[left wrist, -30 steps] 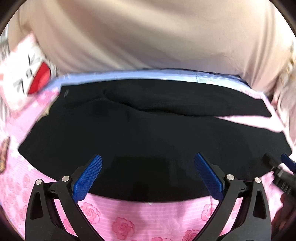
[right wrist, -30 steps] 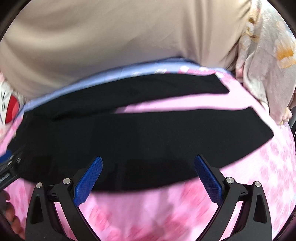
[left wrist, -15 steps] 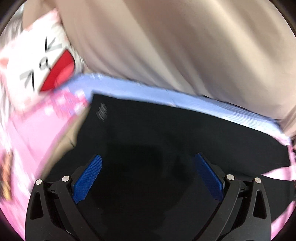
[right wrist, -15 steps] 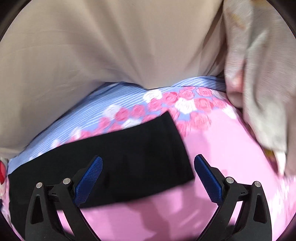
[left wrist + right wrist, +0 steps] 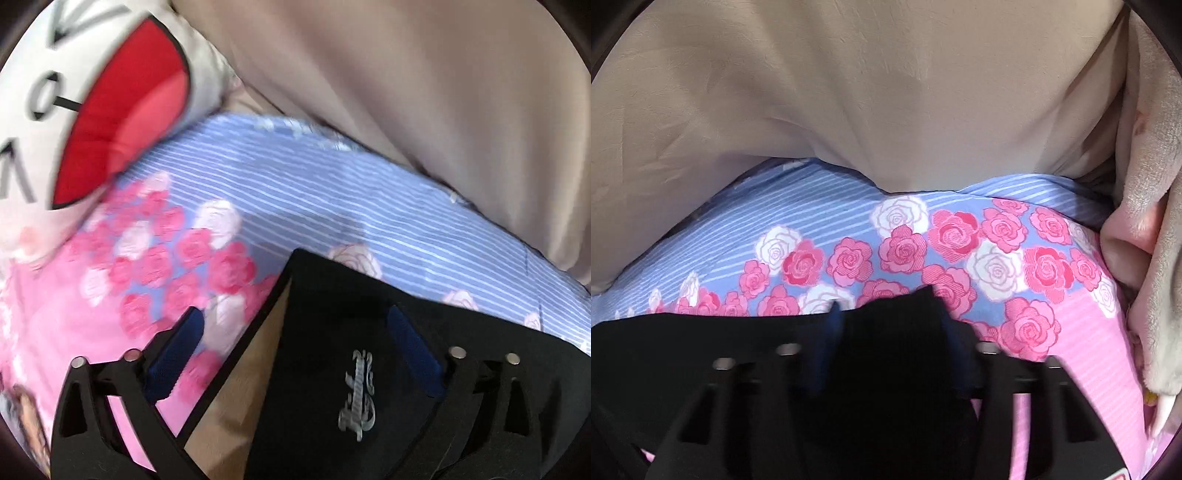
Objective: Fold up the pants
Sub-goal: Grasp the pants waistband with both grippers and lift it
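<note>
The black fabric pants (image 5: 332, 369) lie on a bedsheet printed with pink and white roses and blue-and-white stripes (image 5: 332, 192).

In the left wrist view, the left gripper (image 5: 295, 354) has its blue-padded jaws standing wide apart, though they have just been closing a little. A corner of the pants, with a small silver logo (image 5: 356, 395), lies between them, its tan inner lining (image 5: 240, 387) turned up at the left edge. The right pad sits over the black cloth and the left pad over the pink sheet; neither visibly presses on the fabric.

In the right wrist view, the right gripper (image 5: 886, 328) has just been closing sharply, and its jaws now stand close together, pinching a raised bunch of the black pants cloth (image 5: 897, 325) at the end nearest the roses.

Far beyond both grippers is a beige garment on a person (image 5: 849, 92). A white cushion with a red shape (image 5: 92, 110) lies at far left, and a pale plush blanket (image 5: 1152, 221) at far right.
</note>
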Action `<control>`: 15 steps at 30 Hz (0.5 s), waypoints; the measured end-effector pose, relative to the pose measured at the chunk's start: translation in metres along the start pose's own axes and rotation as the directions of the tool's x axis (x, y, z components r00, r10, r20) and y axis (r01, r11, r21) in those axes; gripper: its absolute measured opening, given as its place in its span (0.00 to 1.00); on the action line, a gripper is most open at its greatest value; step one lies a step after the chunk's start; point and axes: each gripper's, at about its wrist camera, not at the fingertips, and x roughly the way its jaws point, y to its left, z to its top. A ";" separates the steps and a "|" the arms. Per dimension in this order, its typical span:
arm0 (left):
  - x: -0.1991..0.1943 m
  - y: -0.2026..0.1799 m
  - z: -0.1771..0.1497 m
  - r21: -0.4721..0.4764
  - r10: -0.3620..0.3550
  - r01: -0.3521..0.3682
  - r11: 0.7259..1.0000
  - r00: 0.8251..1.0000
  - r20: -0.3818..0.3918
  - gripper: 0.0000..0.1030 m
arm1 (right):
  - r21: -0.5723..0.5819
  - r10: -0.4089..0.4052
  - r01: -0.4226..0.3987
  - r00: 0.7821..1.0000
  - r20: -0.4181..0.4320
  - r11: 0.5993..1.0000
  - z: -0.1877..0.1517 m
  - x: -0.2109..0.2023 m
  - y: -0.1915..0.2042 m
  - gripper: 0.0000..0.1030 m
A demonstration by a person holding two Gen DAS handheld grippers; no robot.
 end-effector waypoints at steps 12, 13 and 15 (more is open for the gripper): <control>-0.079 0.002 -0.012 0.055 -0.223 0.220 0.974 0.973 0.064 0.05 | -0.014 0.067 -0.066 0.991 0.114 0.998 -0.020 -0.091 0.027 0.17; -0.093 0.002 -0.015 0.064 -0.241 0.236 0.970 0.967 0.078 0.05 | -0.023 0.081 -0.078 0.987 0.136 0.997 -0.023 -0.109 0.030 0.17; -0.126 -0.003 -0.023 0.088 -0.275 0.267 0.960 0.955 0.106 0.05 | -0.036 0.098 -0.093 0.981 0.169 0.995 -0.028 -0.137 0.030 0.17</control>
